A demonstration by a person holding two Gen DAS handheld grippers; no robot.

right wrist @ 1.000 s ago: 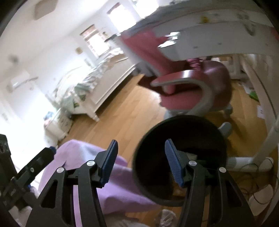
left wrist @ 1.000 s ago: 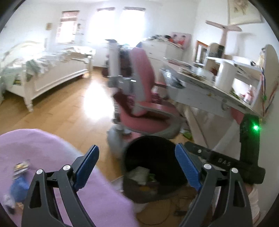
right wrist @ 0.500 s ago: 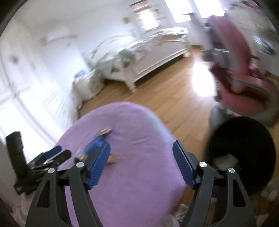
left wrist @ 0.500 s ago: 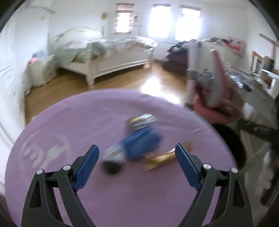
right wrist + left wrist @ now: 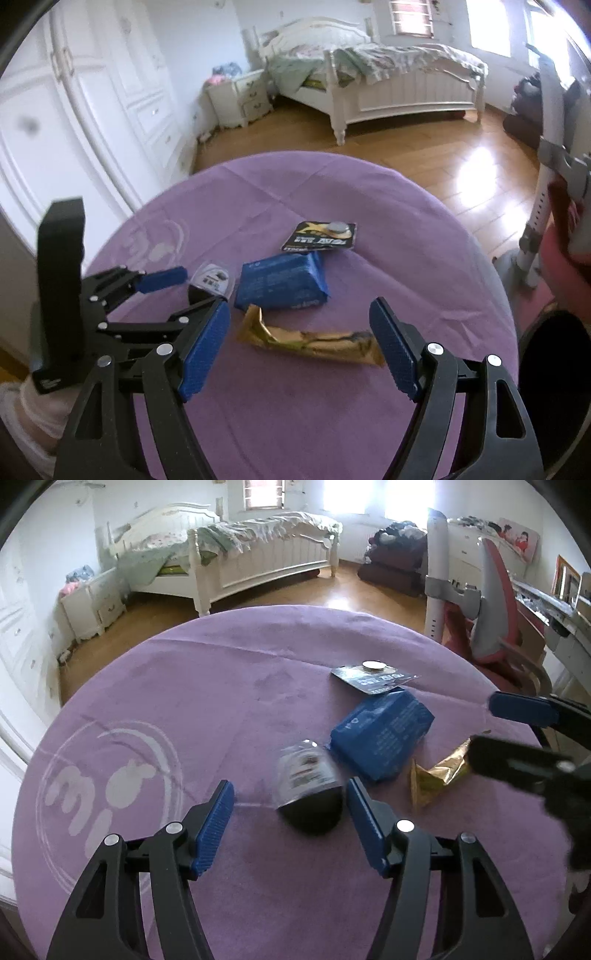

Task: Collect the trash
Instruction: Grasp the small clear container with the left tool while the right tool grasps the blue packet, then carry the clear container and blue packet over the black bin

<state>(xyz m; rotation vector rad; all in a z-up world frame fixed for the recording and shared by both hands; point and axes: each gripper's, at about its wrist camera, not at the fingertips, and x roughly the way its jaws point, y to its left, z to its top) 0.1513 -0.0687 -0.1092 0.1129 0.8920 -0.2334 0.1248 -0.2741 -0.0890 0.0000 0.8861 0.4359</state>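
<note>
Several pieces of trash lie on the round purple table (image 5: 155, 701): a battery card (image 5: 373, 677), a blue packet (image 5: 382, 734), a gold wrapper (image 5: 439, 775) and a small black-and-clear pack (image 5: 308, 786). My left gripper (image 5: 290, 819) hangs low over the table, its jaws closing with the small pack between them; the pads do not press on it. In the right wrist view the gold wrapper (image 5: 314, 341) lies between the fingers of my right gripper (image 5: 299, 347), whose jaws are opening, clear of it. The left gripper (image 5: 184, 291) shows there beside the small pack (image 5: 214, 282).
A black bin (image 5: 550, 387) stands on the floor off the table's right edge. Beyond it is a pink desk chair (image 5: 491, 602). A white bed (image 5: 258, 554), a nightstand (image 5: 240, 96) and white wardrobe doors (image 5: 74, 110) line the room across the wooden floor.
Both views swung from the black bin to the purple table. My left gripper dropped toward the small pack and its jaws narrowed around it. My right gripper's jaws widened over the gold wrapper.
</note>
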